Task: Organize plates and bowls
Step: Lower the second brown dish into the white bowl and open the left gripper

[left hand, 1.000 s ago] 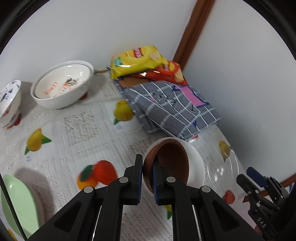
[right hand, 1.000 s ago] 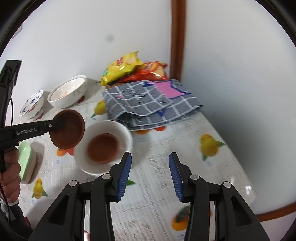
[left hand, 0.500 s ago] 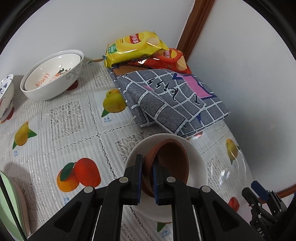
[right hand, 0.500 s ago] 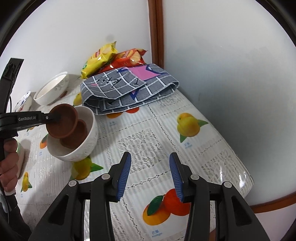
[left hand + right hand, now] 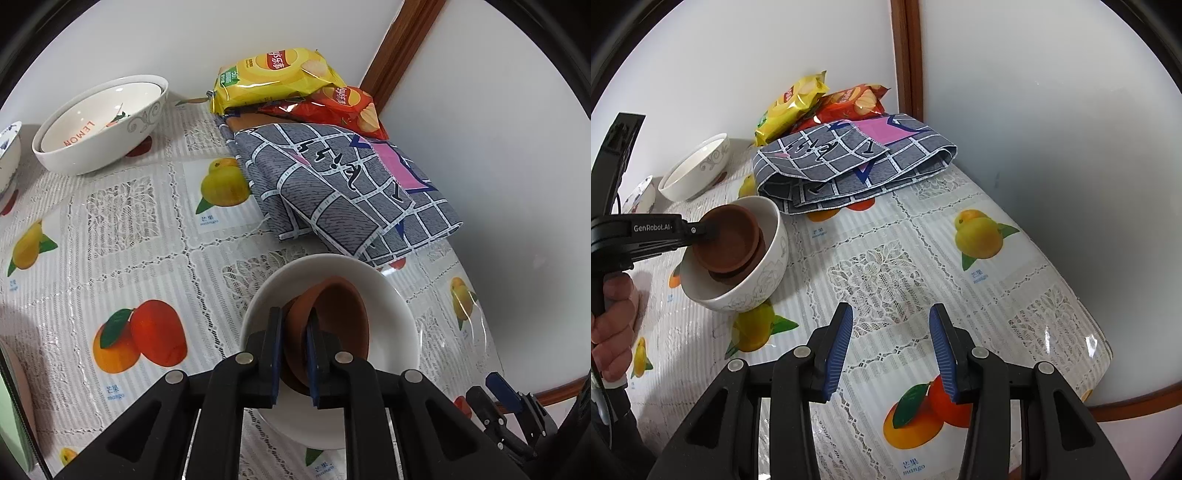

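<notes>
1. Two brown dishes sit in the white bowl – the upper brown dish tilts, its rim pinched by the left gripper.
2. Right gripper hovers over the tablecloth, fingers apart – holding nothing.

Both fisheye views are bright and evenly lit by soft, diffuse light, sharp in the middle, with strong barrel distortion and a black vignette curving round the edges. Glare streaks the clear plastic cover over the fruit-printed tablecloth and the shiny yellow crisp packet. Soft grey shadows lie on the plain white wall and under the large white ceramic bowl.
</notes>
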`<state>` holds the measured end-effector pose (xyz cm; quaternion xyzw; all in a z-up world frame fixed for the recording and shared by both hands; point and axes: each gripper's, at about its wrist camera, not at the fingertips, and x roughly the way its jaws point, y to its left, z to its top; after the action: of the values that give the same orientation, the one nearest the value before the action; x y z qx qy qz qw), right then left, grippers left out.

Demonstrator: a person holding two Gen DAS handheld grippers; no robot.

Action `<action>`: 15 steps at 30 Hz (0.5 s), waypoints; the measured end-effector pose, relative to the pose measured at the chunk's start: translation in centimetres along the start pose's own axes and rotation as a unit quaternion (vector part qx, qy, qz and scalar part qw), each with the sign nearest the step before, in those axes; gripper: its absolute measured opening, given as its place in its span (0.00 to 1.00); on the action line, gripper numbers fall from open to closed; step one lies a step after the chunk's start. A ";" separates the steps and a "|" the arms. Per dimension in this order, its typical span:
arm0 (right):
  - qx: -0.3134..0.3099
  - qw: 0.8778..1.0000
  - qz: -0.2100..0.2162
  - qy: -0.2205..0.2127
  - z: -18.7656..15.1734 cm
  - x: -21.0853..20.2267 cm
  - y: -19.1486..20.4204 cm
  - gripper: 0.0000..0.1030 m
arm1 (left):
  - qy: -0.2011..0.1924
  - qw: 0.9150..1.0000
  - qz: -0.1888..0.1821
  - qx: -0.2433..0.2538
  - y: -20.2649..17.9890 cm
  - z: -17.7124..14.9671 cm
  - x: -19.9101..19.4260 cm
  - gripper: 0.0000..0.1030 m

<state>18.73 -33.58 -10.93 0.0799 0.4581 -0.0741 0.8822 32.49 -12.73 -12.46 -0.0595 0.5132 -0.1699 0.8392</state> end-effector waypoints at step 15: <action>-0.010 1.000 -0.008 0.007 -0.7 -0.7 -0.3 0.45 | 0.010 1.000 -0.012 -0.022 0.5 -0.5 0.5 0.11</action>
<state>17.70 -33.73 -10.72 0.0680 0.4656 -0.0765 0.8790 32.33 -12.41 -13.26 -0.0825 0.5244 -0.1697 0.8303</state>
